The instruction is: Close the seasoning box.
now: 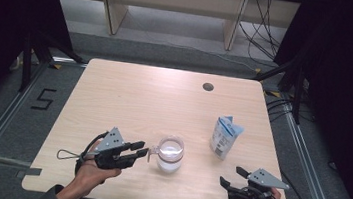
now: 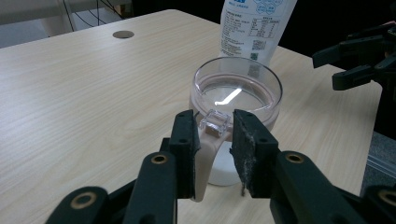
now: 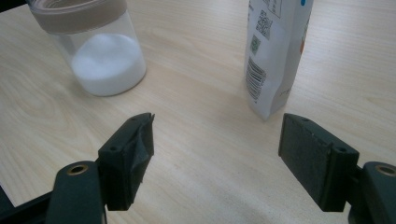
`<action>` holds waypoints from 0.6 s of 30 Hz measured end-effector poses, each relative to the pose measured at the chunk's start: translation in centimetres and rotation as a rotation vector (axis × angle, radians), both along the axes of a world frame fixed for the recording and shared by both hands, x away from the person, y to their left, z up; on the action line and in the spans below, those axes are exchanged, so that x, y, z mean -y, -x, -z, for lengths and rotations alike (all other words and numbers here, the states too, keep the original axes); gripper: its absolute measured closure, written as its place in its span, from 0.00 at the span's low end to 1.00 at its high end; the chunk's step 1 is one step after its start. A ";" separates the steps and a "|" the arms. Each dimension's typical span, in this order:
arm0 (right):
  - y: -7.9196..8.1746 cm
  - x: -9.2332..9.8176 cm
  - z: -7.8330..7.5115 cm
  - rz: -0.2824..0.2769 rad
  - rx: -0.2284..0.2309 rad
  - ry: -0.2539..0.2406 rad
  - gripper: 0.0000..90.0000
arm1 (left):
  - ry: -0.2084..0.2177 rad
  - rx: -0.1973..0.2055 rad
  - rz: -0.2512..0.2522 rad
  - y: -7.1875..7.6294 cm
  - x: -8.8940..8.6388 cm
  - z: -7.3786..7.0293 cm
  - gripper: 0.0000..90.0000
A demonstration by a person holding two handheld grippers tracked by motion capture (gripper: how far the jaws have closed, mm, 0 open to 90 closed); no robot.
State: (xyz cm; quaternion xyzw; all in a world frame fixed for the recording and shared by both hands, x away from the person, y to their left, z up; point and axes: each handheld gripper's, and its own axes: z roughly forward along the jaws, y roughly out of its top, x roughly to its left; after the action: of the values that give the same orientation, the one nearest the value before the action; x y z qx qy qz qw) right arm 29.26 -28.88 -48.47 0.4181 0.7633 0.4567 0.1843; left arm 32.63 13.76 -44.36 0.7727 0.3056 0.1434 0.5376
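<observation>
The left hand (image 1: 90, 170) reached in level, its left gripper (image 1: 144, 150) slightly spread astride the jar's (image 1: 170, 154) clasp (image 2: 215, 123) without clearly pinching it, the jar mid-table beside the bag (image 1: 224, 136), while the right gripper (image 1: 232, 177) rested low, jaws spread and empty.

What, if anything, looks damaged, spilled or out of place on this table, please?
Little stands out: the jar and bag stand upright, with nothing spilled. One oddity: the pad on one jaw of the right tongs looks torn and ragged at its edge.
</observation>
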 end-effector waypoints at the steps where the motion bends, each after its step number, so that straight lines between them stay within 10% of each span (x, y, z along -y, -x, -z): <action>1: 0.2 -0.1 -0.1 0.019 -0.027 -0.011 0.31 | -0.011 -0.003 -0.001 0.1 -0.1 -0.1 0.73; 18: -0.2 0.1 0.0 -0.012 0.021 0.005 0.31 | -0.021 -0.040 -0.037 1.8 -1.1 1.1 0.37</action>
State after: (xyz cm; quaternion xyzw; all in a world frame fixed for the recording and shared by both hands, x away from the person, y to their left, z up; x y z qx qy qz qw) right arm 29.46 -29.00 -48.51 0.4083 0.7650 0.4602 0.1906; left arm 30.82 14.81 -45.46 0.7753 0.3290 0.1411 0.5204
